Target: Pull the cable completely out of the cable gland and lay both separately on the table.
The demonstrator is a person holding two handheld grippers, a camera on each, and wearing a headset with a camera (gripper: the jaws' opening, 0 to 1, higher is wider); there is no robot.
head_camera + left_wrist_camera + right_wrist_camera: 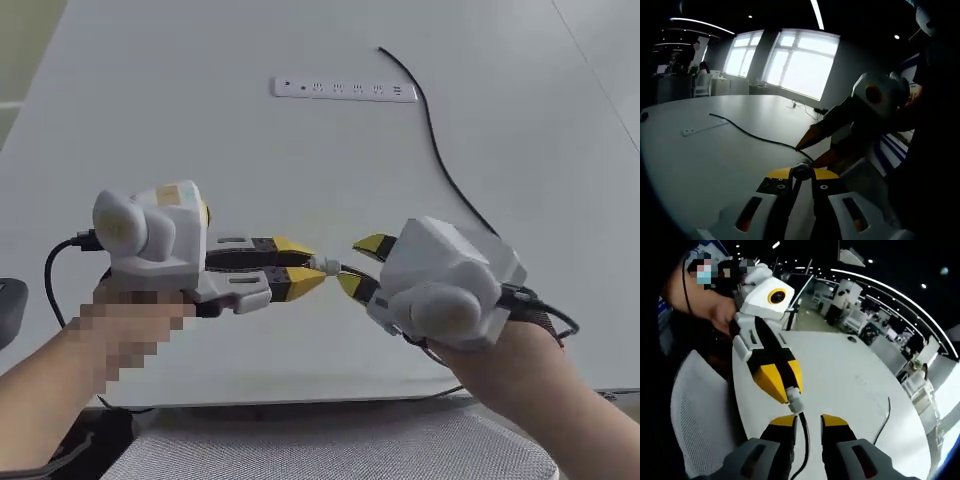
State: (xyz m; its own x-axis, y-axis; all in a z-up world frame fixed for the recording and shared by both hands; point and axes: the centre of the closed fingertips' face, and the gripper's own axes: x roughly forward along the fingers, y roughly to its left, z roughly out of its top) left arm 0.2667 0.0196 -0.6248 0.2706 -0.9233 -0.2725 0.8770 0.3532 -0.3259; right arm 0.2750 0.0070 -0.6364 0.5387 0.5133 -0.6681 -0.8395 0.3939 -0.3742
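Pinches a small whitish plastic cable gland (327, 266) between the yellow-tipped jaws of the left gripper (316, 264), in the air above the near edge of the white table (200, 150). Holds the right gripper (347, 262) just beside the gland, jaws parted wider than the thin black cable (804, 440) that runs out of the gland and between them. Farther off on the table, a white power strip (345, 89), close beside the cable's trailing length.

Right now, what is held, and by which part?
The left gripper clamps the small white cable gland by one end; the right gripper is open around the thin black cable.
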